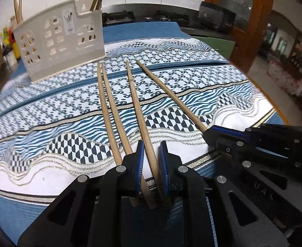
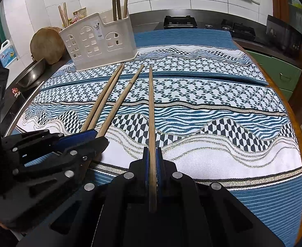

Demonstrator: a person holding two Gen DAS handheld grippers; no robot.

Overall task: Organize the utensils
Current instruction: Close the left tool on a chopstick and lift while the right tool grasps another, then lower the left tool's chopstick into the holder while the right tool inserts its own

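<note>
Wooden chopstick [image 2: 152,127] pinched in R gripper [image 2: 153,164] jaws.

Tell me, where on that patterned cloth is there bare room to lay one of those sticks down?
The widest free patch is the cloth right of the right claw's chopstick, out to the table's wooden rim. It is crowded left of that: three more chopsticks lie close together, the left claw straddles one, and the white holder stands beyond their tips.

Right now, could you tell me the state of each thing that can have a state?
left gripper: jaws apart around one chopstick, not clamped.
right gripper: shut on a chopstick.
chopstick pair: lying loose on the cloth.
utensil holder: upright, chopsticks standing inside.
</note>
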